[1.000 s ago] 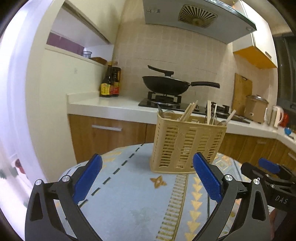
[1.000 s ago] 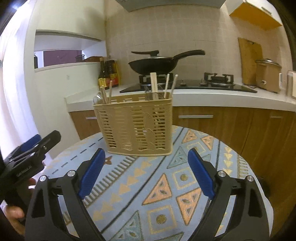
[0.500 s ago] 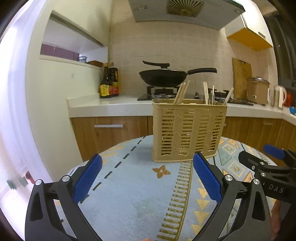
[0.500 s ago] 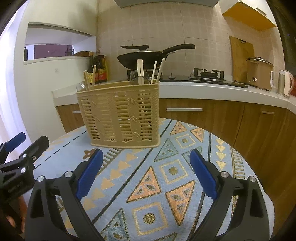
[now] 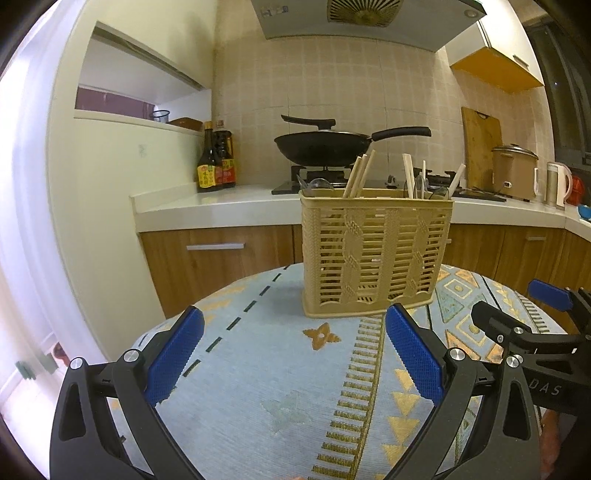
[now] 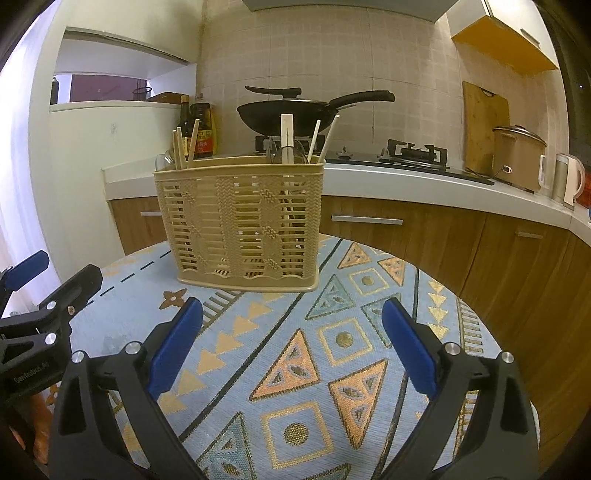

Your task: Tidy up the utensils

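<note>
The utensil basket is looming closer at twelve o'clock; left gripper and right gripper are hovering released.

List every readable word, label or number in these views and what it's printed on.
"DAS": on the right gripper, cut off by the frame edge.
Pale lettering on the left gripper: too blurred to read.
Bottle labels: too small to read.
Hood markings: unreadable.
</note>
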Motion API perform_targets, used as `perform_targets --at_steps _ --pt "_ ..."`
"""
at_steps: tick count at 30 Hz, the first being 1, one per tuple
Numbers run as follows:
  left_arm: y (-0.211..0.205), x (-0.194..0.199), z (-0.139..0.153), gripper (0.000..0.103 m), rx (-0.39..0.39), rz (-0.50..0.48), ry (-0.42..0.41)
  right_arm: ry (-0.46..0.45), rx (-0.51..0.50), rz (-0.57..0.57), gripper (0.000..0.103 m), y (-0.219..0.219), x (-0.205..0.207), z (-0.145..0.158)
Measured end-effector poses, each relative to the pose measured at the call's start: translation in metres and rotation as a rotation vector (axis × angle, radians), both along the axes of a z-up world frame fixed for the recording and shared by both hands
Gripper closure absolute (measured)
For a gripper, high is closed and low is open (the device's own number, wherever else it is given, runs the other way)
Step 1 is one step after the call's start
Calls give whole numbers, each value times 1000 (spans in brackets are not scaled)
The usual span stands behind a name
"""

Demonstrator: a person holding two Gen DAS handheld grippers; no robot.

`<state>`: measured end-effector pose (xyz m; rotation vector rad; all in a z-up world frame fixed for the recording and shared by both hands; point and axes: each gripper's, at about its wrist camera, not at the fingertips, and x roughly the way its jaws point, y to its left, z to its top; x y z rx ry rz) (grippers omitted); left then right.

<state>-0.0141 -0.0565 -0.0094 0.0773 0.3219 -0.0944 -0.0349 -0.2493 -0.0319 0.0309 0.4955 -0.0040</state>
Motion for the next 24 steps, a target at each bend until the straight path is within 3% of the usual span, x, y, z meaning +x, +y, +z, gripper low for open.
perform_targets --at_steps 24 --pt "2 4 -2 8 -10 10 32 8 11 -5 8 -1 1 0"
